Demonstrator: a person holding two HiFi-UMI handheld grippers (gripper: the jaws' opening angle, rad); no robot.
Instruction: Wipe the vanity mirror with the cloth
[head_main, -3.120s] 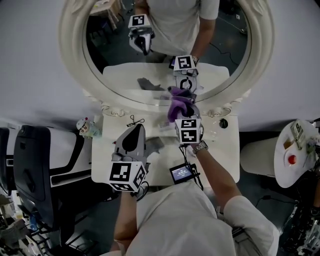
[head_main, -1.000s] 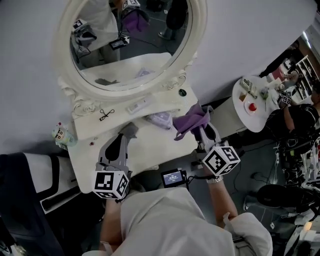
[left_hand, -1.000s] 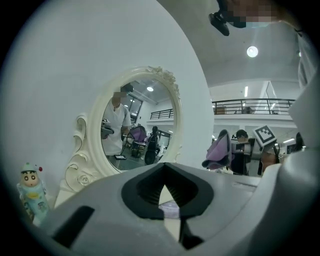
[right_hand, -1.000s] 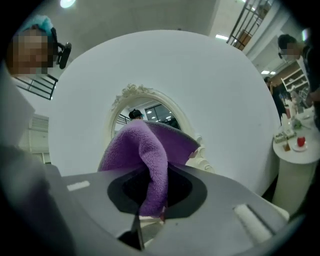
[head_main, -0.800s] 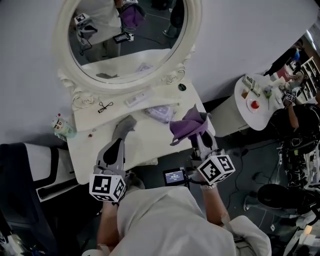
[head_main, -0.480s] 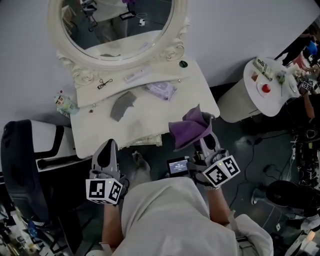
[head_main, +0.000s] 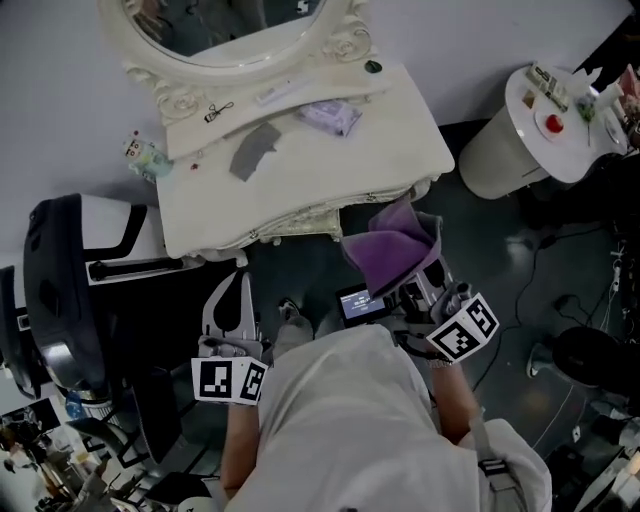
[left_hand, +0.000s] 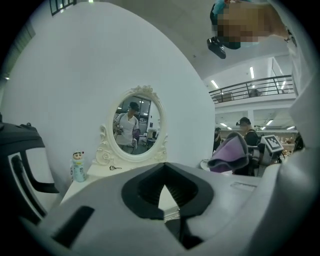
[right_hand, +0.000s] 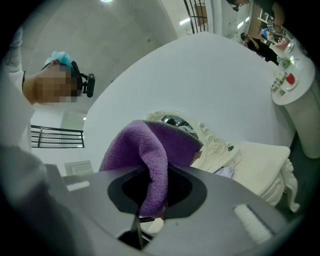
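Right gripper (head_main: 424, 282) clenched on purple cloth (head_main: 388, 247). Left gripper (head_main: 238, 288) jaws together, empty. Both near, well apart from the far vanity mirror (head_main: 262, 62).

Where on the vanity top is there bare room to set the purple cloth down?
The front half of the vanity top is bare, from the grey scrap and lilac packet down to the front edge, widest toward the right corner. The strip along the base of the mirror is crowded: hair clip, white stick, packet.
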